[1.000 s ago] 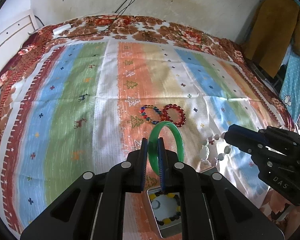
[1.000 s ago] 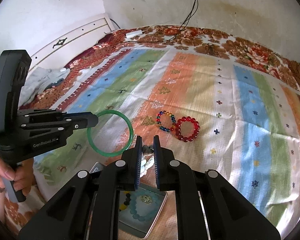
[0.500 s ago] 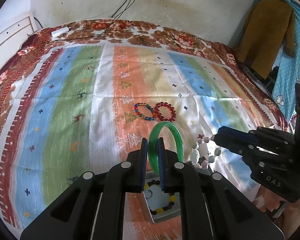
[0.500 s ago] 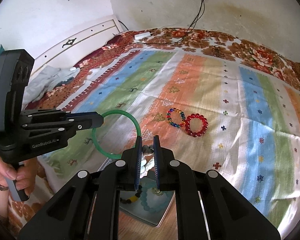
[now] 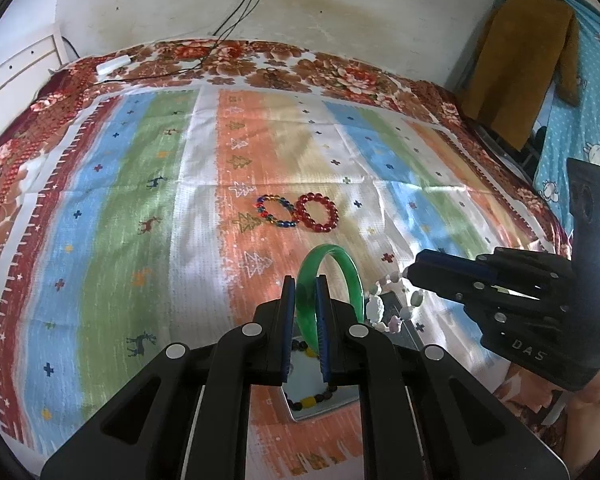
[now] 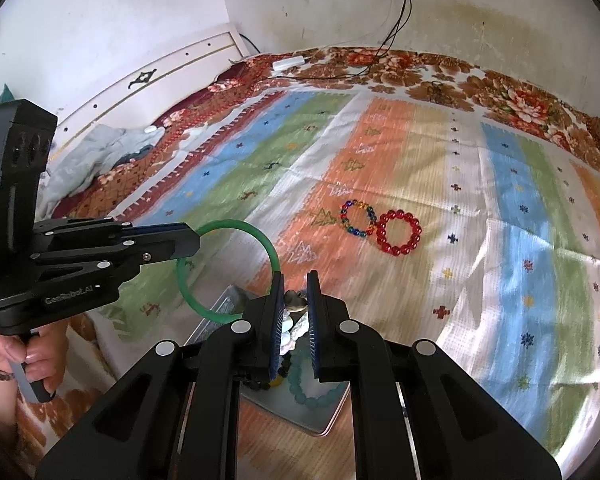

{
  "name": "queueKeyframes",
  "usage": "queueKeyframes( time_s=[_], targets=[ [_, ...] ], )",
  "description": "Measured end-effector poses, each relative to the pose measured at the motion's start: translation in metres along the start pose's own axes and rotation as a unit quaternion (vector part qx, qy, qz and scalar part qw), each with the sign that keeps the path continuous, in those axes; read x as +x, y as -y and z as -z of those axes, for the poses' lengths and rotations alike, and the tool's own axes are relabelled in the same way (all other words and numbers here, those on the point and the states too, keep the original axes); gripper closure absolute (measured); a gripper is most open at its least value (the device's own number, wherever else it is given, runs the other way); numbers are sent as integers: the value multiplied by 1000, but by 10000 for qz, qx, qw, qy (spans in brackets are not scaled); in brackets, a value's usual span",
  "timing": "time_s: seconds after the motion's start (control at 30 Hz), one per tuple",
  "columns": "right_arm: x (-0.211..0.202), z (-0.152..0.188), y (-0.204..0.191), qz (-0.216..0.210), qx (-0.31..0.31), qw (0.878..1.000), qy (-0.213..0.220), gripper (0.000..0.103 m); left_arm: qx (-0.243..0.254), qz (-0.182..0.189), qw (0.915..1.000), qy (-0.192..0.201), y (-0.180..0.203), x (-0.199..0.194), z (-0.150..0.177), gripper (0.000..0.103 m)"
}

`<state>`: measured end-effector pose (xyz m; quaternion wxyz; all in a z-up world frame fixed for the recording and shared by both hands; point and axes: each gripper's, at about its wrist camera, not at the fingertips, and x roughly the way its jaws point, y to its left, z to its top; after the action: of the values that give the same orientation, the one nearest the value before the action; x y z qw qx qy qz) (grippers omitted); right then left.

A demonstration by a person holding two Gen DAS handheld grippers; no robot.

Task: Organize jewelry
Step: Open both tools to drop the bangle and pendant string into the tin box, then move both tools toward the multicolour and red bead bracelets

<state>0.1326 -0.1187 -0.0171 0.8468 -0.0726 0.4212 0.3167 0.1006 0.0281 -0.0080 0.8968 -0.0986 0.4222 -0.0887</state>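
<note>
where right view sees: teal bracelet (image 6: 314, 394)

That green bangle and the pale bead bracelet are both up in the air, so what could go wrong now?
1. The green bangle is pinched only at one edge by the left tool; smooth and hard, it might slip out and fall, missing the metal tray.
2. The pale bead bracelet dangles from the right tool close beside the bangle; they could bump or tangle.
3. The tray already holds bracelets, so dropped pieces may knot together.
</note>
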Motion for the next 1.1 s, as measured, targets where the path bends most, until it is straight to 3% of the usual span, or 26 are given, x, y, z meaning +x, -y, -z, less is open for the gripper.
queueKeyframes(
  time_s=[0.47, 0.57, 0.63, 0.7, 0.9, 1.1],
  targets=[
    [4, 13, -6, -276, -66, 9992, -298, 91, 299, 85, 9992, -266, 19, 7, 15, 92],
    [9, 14, -5, -267, -23, 9988, -401, 89, 278, -182, 9992, -234, 17, 9, 14, 73],
    [9, 14, -3, -138, -25, 9991, -388, 74, 276, -396, 9987, -144, 14, 8, 13, 67],
    [9, 14, -1, -81, -11, 9993, -376, 70, 129, -413, 9990, -108, 6, 6, 11, 60],
    [10, 14, 5, 187, -7, 9992, -355, 60, -19, -519, 9986, -106, -4, 7, 7, 46],
    [12, 10, 15, 332, 182, 9989, -276, 51, 15, -635, 9978, -161, -4, 15, 4, 41]
  ],
)
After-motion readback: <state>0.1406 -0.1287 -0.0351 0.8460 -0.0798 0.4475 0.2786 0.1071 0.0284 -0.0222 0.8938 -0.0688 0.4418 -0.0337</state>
